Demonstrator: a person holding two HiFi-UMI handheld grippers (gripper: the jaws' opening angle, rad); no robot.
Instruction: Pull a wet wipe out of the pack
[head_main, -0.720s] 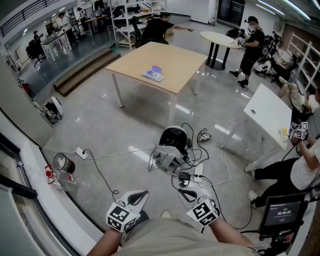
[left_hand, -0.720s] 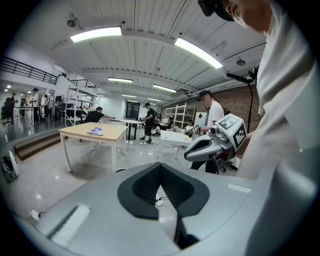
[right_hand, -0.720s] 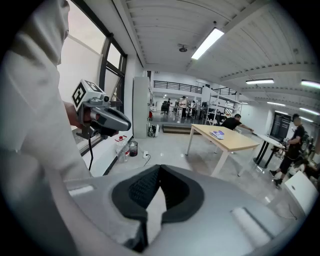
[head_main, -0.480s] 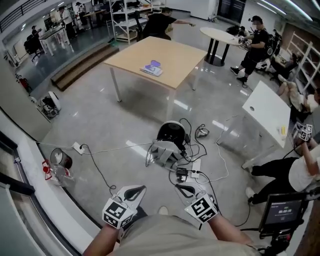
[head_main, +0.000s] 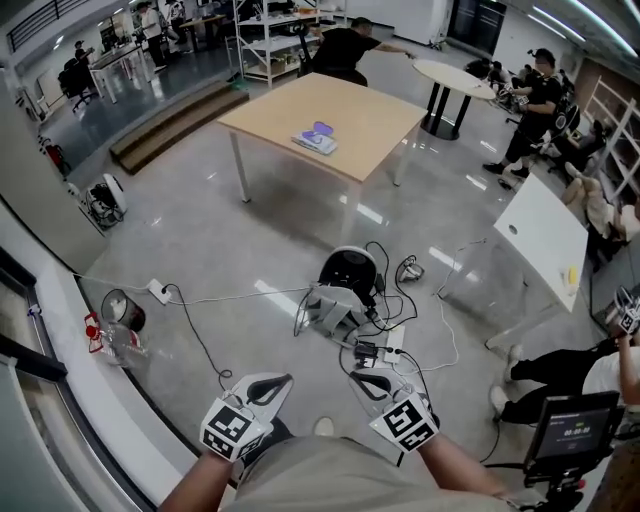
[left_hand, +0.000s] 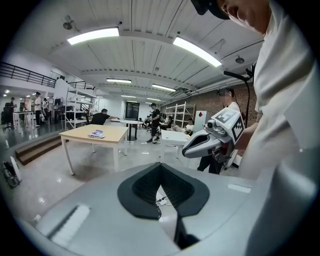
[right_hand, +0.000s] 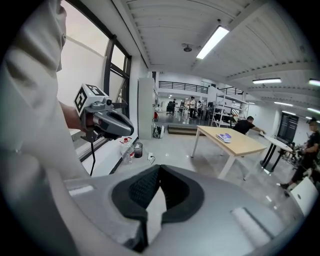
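A purple-and-white wet wipe pack (head_main: 318, 140) lies on a light wooden table (head_main: 370, 120) far across the floor; it also shows small as the pack (left_hand: 96, 134) and the pack (right_hand: 224, 137) in the gripper views. Both grippers are held close to my body, well short of the table. My left gripper (head_main: 275, 382) is shut, tips together, nothing between them. My right gripper (head_main: 362, 383) is shut and empty too. In the left gripper view its own jaws (left_hand: 160, 167) meet at the tips, with the right gripper (left_hand: 200, 146) beside them. The right gripper view shows its own jaws (right_hand: 159, 170) closed.
On the grey floor between me and the table lie a grey device (head_main: 340, 300) with tangled cables and a power strip (head_main: 160, 293). A low white ledge (head_main: 70, 340) with a cup and bottle runs at the left. A white table (head_main: 545, 235), a monitor (head_main: 580, 425) and several people stand around.
The head view has swung slightly, and people in the background have shifted. Both grippers stay shut in the same place by my body.
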